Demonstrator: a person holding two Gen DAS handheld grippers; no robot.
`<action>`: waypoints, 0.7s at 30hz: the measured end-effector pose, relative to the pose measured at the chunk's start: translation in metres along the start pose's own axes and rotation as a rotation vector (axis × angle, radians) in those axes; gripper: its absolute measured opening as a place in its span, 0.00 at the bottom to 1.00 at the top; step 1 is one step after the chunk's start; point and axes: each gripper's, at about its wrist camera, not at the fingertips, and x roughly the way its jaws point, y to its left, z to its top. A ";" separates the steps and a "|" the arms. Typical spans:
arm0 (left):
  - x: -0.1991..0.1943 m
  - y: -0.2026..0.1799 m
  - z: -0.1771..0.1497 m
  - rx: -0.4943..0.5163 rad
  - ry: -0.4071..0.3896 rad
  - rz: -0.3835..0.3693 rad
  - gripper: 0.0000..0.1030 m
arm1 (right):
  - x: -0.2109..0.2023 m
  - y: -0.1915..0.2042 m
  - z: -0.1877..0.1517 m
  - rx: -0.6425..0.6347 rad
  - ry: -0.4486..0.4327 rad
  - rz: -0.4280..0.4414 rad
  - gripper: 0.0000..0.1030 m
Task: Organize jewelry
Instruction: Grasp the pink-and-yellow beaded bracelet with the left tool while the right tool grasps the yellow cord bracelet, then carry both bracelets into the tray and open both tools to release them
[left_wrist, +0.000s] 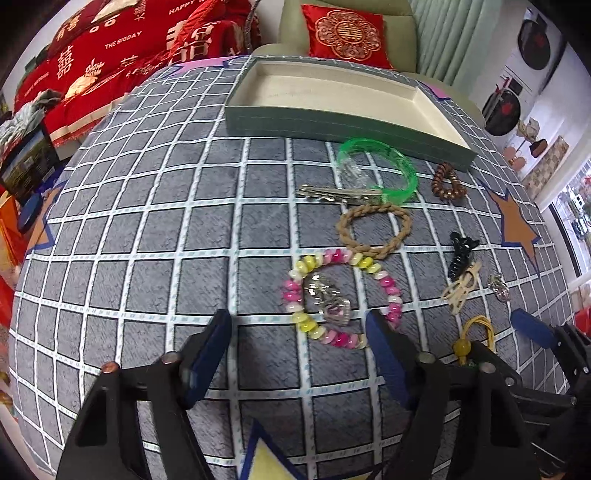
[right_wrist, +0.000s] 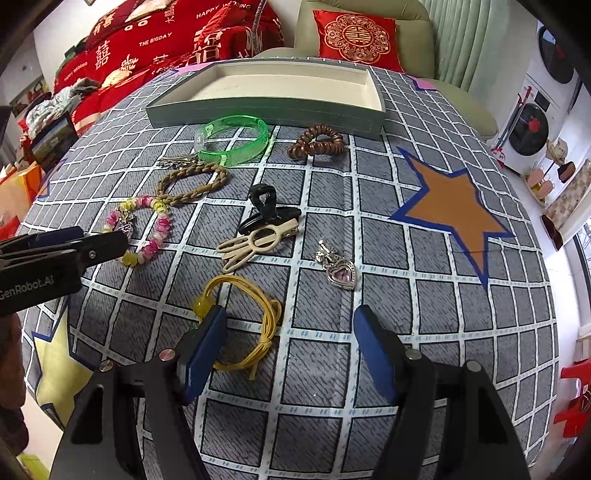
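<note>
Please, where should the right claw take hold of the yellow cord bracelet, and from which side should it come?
Probably from above, at the knotted bunch of the yellow cord bracelet. That bunch lies between the open fingers of the right claw, clear of the left finger that covers the cord near the bead. The thin loop lies flat on the tablecloth, so a side approach would likely slip.

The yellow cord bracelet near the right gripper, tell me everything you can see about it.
The yellow cord bracelet is a loop of several thin yellow cords, bunched and wrapped into a knot at one end, with a round translucent yellow bead on its other side. It looks like waxed string. It lies flat on the grey checked tablecloth, in front of the cream hair clip and apart from it. The open right gripper has its left finger over the bracelet's bead end; contact is unclear.
</note>
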 end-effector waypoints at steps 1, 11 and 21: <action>0.000 -0.002 0.000 0.015 0.002 0.014 0.70 | 0.000 0.000 0.000 0.000 -0.001 0.000 0.72; -0.007 0.001 -0.008 0.042 -0.018 0.004 0.19 | -0.004 0.012 0.000 -0.038 -0.019 0.027 0.29; -0.044 0.011 -0.008 0.004 -0.118 -0.102 0.19 | -0.023 -0.004 0.004 0.038 -0.061 0.114 0.05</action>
